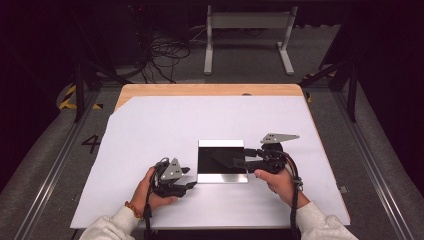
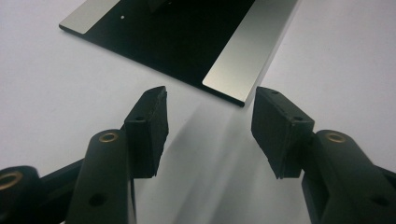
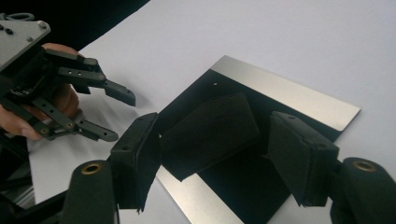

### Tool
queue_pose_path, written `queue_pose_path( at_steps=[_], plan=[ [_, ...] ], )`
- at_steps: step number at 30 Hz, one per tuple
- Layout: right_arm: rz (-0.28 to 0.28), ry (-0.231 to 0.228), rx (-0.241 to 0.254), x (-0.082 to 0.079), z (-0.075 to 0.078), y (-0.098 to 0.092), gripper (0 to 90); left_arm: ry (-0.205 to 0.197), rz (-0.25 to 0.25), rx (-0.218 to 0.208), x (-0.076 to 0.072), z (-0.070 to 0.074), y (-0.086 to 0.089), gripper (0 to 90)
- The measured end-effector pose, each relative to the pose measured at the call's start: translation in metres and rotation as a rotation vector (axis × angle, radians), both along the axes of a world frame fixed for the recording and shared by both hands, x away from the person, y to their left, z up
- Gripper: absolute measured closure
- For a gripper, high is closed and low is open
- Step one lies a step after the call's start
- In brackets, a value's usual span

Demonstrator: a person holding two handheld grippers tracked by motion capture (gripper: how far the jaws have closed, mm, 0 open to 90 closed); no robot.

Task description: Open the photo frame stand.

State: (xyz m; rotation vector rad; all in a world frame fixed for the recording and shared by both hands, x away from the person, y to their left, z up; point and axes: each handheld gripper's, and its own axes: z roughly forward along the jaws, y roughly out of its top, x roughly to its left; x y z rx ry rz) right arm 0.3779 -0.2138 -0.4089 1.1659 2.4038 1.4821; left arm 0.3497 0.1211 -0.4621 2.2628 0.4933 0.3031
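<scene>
Black plate (image 3: 243,158) beneath right fingers (image 3: 299,158)

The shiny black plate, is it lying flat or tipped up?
Flat. The plate lies on the white sheet, with its edges resting against the sheet in the left gripper view and none lifted.

A dark number "4" (image 1: 91,143) is painted on the grey floor (image 1: 45,150), at about nine o'clock from the table (image 1: 210,90). Nothing else can be read in any view.
</scene>
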Motion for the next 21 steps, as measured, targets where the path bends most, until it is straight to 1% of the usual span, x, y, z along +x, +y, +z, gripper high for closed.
queue_pose_path(
  at_steps=[1, 3, 4, 5, 6, 7, 12, 16, 19, 21],
  plan=[
    [0.0, 0.0, 0.0, 0.0, 0.0, 0.0, 34.8, 0.0, 0.0, 0.0, 0.0, 0.0, 0.0, 46.5],
    [0.007, 0.042, 0.02, 0.003, -0.005, 0.001, 34.2, 0.001, -0.003, 0.004, 0.0, 0.0, -0.001, 46.4],
    [0.007, 0.042, 0.02, 0.003, -0.005, 0.001, 34.2, 0.005, -0.003, 0.0, 0.0, -0.001, -0.001, 46.4],
    [0.013, 0.067, 0.034, 0.005, -0.008, 0.001, 33.6, 0.007, -0.003, -0.001, 0.0, -0.001, -0.001, 46.4],
    [0.013, 0.067, 0.034, 0.005, -0.008, 0.001, 33.6, 0.007, -0.003, -0.001, 0.0, -0.001, -0.001, 46.4],
    [0.014, 0.072, 0.034, 0.005, -0.009, 0.001, 33.6, 0.01, 0.0, -0.01, 0.0, 0.0, -0.001, 46.4],
    [0.02, 0.121, 0.068, 0.008, -0.014, 0.002, 34.2, 0.012, -0.007, -0.011, -0.001, 0.0, -0.004, 46.4],
    [0.022, 0.137, 0.081, 0.011, -0.017, 0.004, 34.2, 0.014, -0.012, -0.019, -0.002, 0.001, -0.005, 46.2],
    [0.016, 0.155, 0.09, 0.013, -0.02, 0.005, 35.7, 0.013, -0.015, -0.018, -0.001, 0.0, -0.005, 46.0],
    [0.018, 0.179, 0.112, 0.014, -0.023, 0.005, 38.4, 0.015, -0.014, -0.018, -0.001, 0.001, -0.005, 45.9]
  ],
)
